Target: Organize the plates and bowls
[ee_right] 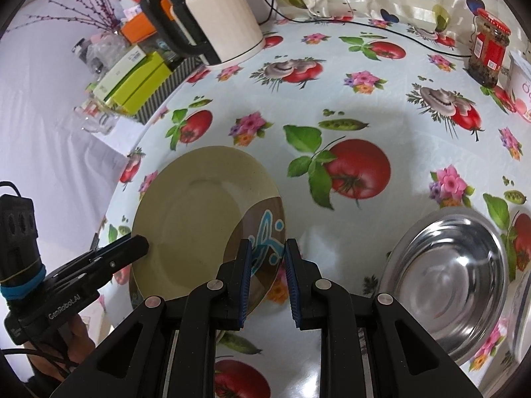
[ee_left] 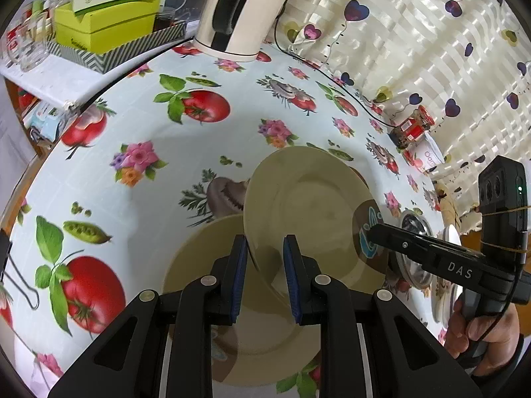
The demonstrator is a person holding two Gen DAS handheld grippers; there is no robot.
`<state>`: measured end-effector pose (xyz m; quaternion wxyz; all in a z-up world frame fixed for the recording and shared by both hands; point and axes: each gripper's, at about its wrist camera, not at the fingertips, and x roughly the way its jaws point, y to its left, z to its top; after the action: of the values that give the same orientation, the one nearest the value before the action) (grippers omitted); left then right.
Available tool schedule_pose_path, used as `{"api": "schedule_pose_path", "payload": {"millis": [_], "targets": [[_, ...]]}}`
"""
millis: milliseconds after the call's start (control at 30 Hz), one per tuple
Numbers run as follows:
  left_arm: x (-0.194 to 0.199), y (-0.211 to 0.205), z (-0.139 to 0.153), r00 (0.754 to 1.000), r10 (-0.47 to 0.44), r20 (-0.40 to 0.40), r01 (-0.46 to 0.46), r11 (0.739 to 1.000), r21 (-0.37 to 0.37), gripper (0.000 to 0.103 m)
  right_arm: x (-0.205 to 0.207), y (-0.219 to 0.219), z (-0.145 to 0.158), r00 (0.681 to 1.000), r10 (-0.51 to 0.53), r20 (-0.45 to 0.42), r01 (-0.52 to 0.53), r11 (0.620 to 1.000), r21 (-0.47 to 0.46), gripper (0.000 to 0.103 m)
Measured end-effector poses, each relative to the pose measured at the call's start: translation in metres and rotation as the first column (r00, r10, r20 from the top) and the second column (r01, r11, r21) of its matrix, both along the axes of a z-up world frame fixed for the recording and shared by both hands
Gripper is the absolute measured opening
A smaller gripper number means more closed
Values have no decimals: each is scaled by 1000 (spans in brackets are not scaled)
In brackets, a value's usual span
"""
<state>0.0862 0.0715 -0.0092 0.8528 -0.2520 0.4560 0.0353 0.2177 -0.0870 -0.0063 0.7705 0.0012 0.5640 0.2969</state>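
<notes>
A cream plate with a brown patch and blue marks (ee_left: 308, 205) hangs tilted above the table, carried by both grippers. My left gripper (ee_left: 265, 242) is shut on its near cream rim. My right gripper (ee_right: 267, 245) is shut on the brown patterned rim of the same plate (ee_right: 199, 219). Each gripper shows in the other's view: the right gripper (ee_left: 375, 232) at the plate's right edge, the left gripper (ee_right: 141, 242) at its left edge. A second cream plate (ee_left: 199, 265) lies flat on the tablecloth right under the lifted one. A steel bowl (ee_right: 448, 282) sits to the right.
A white electric kettle (ee_right: 222, 23) with its black cord stands at the back. A red-lidded jar (ee_right: 488, 49) and a white cup (ee_right: 521, 83) are at the back right. Green boxes in a striped tray (ee_left: 109, 30) sit past the table's left edge. A curtain (ee_left: 415, 49) hangs behind.
</notes>
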Motion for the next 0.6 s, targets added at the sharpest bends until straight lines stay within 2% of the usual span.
{"api": "schedule_pose_path", "payload": {"millis": [600], "targets": [[-38,20,-11,998,53,-22,-53,999,0,22,-38,25,-14,998,53,-26,-53,999,-5,19]]}}
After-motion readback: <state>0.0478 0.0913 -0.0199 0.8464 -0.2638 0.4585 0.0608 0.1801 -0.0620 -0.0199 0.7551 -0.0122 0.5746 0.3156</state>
